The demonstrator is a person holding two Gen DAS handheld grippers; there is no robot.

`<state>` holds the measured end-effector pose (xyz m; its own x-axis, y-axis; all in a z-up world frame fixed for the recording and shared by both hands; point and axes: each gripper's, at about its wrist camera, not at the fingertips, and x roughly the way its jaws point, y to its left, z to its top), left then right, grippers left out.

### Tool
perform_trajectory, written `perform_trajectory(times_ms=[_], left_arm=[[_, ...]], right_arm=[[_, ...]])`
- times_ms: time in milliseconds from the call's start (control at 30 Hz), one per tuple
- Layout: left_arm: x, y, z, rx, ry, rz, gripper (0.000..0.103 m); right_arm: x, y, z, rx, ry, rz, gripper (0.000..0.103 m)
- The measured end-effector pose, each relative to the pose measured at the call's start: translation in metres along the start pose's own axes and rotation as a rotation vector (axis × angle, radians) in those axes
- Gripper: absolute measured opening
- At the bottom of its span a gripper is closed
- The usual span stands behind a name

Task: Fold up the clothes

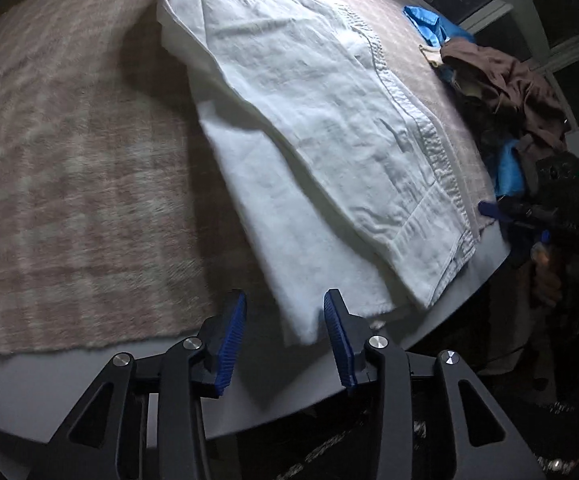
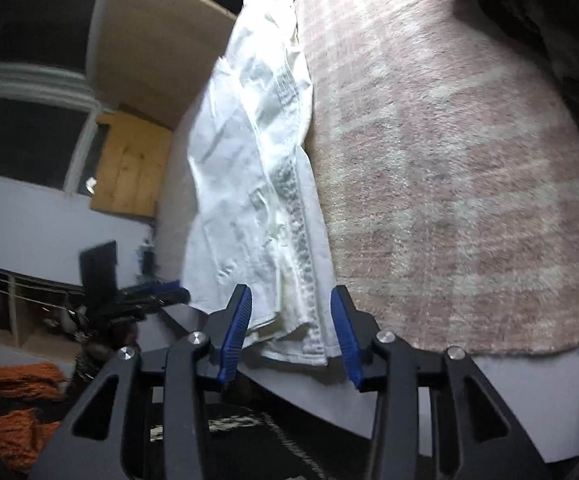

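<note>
A white garment (image 1: 309, 128), folded into a long strip, lies on a pink checked blanket (image 1: 69, 160) that covers the table. My left gripper (image 1: 286, 300) is open at the strip's near end, and a corner of the white cloth lies loose between its blue pads (image 1: 231, 340). In the right wrist view the same garment (image 2: 249, 180) runs away from me. My right gripper (image 2: 290, 294) is open around the hem at its near end, pads apart from the cloth. The other hand's gripper (image 1: 489, 210) shows at the strip's far corner, and the left gripper (image 2: 169, 294) shows beside the cloth.
A heap of brown clothes (image 1: 505, 80) and blue clothes (image 1: 425, 20) sits at the blanket's far right. The pale table edge (image 1: 49, 380) runs just below the blanket's hem. Wooden furniture (image 2: 133, 168) and an orange knitted item (image 2: 13, 404) lie beyond the table.
</note>
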<state>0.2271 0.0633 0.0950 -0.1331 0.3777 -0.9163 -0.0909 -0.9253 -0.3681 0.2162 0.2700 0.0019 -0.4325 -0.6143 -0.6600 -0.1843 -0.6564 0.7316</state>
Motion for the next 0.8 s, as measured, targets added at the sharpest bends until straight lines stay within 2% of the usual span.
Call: perform_trajectory(times_ms=[67,100,133,167,200,233,300,367,400,433,467,500,533,567,600,633,800], left_arm=[[0.005,0.002,0.002,0.003,-0.005,-0.019,0.015],[0.005,0.003,0.002,0.007,-0.005,-0.028,0.002],[0.004,0.004,0.003,0.011,-0.006,-0.036,0.003],[0.0,0.003,0.004,0.021,-0.007,-0.037,0.003],[-0.005,0.003,0.006,0.03,-0.007,-0.038,0.003],[-0.009,0.003,0.007,0.04,-0.008,-0.04,0.003],[-0.014,0.004,0.008,0.057,-0.013,-0.026,0.002],[-0.015,0.007,0.007,0.07,-0.019,0.0,0.003],[-0.008,0.012,0.007,0.053,0.008,-0.007,0.007],[0.0,0.017,0.007,0.04,0.044,0.027,0.012],[0.003,0.021,0.007,0.019,0.053,0.043,0.016],[0.0,0.021,0.006,0.01,0.047,0.023,0.023],[-0.002,0.021,0.005,0.0,0.04,0.003,0.032],[-0.004,0.021,0.004,-0.009,0.033,-0.018,0.037],[-0.006,0.021,0.004,-0.018,0.027,-0.038,0.045],[-0.008,0.02,0.003,-0.026,0.021,-0.058,0.048],[0.009,0.008,0.003,0.015,0.074,-0.083,0.048]], right_arm=[[0.009,0.008,0.001,-0.046,0.034,-0.033,0.041],[0.015,0.012,0.0,-0.073,0.058,-0.051,0.041],[0.022,0.017,0.0,-0.095,0.08,-0.067,0.037],[0.027,0.022,0.0,-0.108,0.089,-0.076,0.019],[0.03,0.025,0.001,-0.115,0.096,-0.076,0.008],[0.028,0.027,0.001,-0.107,0.094,-0.055,0.004],[0.025,0.026,0.002,-0.085,0.082,-0.022,0.004],[0.029,0.022,-0.003,-0.095,0.111,-0.073,0.004],[0.031,0.02,-0.005,-0.098,0.127,-0.105,0.006],[0.032,0.018,-0.008,-0.092,0.137,-0.138,0.007],[0.029,0.015,-0.009,-0.077,0.132,-0.159,0.008],[0.025,0.012,-0.009,-0.058,0.119,-0.164,0.009],[0.016,0.01,-0.01,-0.035,0.093,-0.145,0.022],[0.009,0.007,-0.01,-0.019,0.068,-0.129,0.042],[0.002,0.006,-0.011,-0.021,0.044,-0.125,0.049],[-0.001,0.005,-0.011,-0.03,0.034,-0.131,0.053],[0.016,0.01,-0.013,-0.109,0.069,-0.164,0.053]])
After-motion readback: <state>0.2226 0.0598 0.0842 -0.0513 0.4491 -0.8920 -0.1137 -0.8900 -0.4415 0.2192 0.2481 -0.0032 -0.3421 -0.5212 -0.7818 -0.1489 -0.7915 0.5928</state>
